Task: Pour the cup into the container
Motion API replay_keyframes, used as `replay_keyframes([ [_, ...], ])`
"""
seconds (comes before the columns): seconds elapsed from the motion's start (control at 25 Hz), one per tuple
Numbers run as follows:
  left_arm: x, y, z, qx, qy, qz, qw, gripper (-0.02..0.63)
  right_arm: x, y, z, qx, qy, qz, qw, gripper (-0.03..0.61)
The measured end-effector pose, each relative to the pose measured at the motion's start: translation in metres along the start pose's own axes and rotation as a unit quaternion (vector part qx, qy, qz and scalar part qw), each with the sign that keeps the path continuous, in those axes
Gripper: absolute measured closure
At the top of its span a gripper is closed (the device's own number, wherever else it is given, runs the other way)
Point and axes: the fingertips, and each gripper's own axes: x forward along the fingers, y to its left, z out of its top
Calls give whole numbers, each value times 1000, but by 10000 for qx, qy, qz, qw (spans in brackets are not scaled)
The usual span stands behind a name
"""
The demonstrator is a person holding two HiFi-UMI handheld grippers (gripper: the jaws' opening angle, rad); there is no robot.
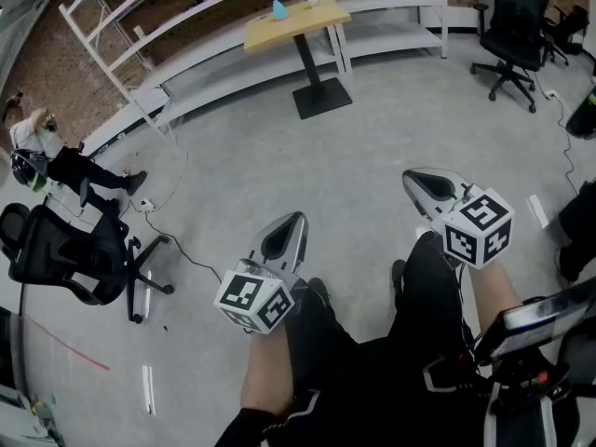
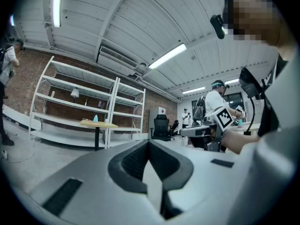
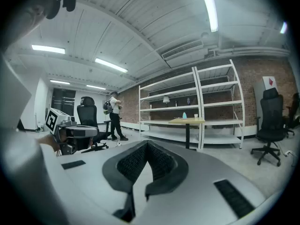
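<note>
A small wooden table stands far off by the shelving, with a teal cup and a small white container on top. Both grippers are held low over the person's legs, far from that table. My left gripper is shut and holds nothing; its view shows the table and teal cup small in the distance beyond the closed tips. My right gripper is shut and empty too, and its view shows the table, the teal cup and the white container.
White shelving runs along the brick wall behind the table. Black office chairs stand at the left and far right. Another person is at the left, and cables lie on the grey floor.
</note>
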Motion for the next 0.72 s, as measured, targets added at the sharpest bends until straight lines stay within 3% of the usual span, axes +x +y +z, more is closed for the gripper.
replay_keyframes([
  [0.72,-1,10,1,24,-97,146,9998,621,5,-4,0,30,-111,-45,9999,577],
])
